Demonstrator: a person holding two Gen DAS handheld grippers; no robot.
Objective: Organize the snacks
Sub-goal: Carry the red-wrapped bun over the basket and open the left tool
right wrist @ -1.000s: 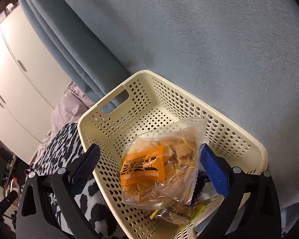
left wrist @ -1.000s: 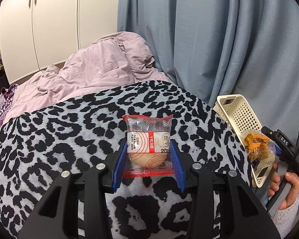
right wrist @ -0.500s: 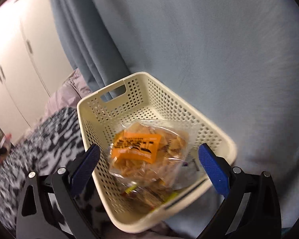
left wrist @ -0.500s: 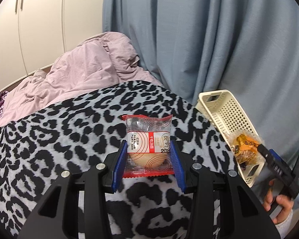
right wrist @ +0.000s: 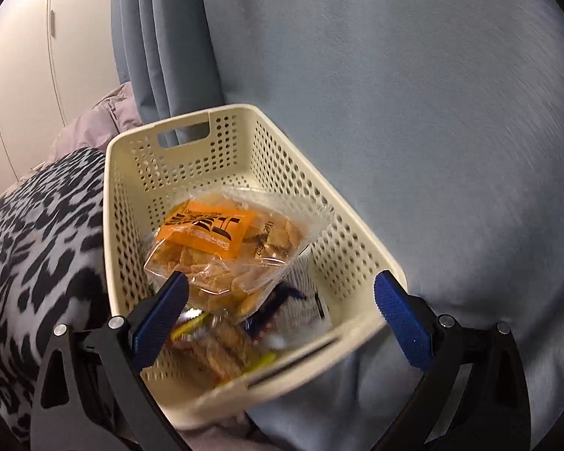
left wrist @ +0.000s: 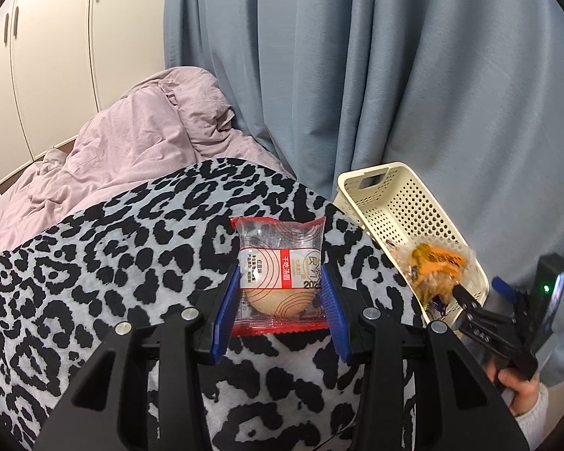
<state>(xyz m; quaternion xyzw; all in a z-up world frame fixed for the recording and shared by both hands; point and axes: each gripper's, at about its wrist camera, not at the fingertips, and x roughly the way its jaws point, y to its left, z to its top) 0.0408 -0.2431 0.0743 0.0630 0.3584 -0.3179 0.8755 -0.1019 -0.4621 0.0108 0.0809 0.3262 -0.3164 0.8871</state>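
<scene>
My left gripper (left wrist: 280, 302) is shut on a clear, red-edged packet with a round bun (left wrist: 281, 276) and holds it above the leopard-print blanket (left wrist: 105, 263). A cream perforated basket (left wrist: 406, 203) stands to its right against the curtain. In the right wrist view the basket (right wrist: 222, 127) holds a clear bag of crackers with an orange label (right wrist: 225, 248) on top of several other wrapped snacks (right wrist: 225, 345). My right gripper (right wrist: 282, 312) is open and empty, its jaws spread over the basket's near end. The right gripper also shows in the left wrist view (left wrist: 481, 312).
A blue-grey curtain (left wrist: 357, 75) hangs right behind the basket. A crumpled pink duvet (left wrist: 139, 139) lies beyond the blanket. White cupboard doors (left wrist: 56, 37) stand at the far left.
My left gripper has swung right with the bun packet, bringing the basket nearer to centre. My right gripper has drawn back and tilted over the basket, still open.
</scene>
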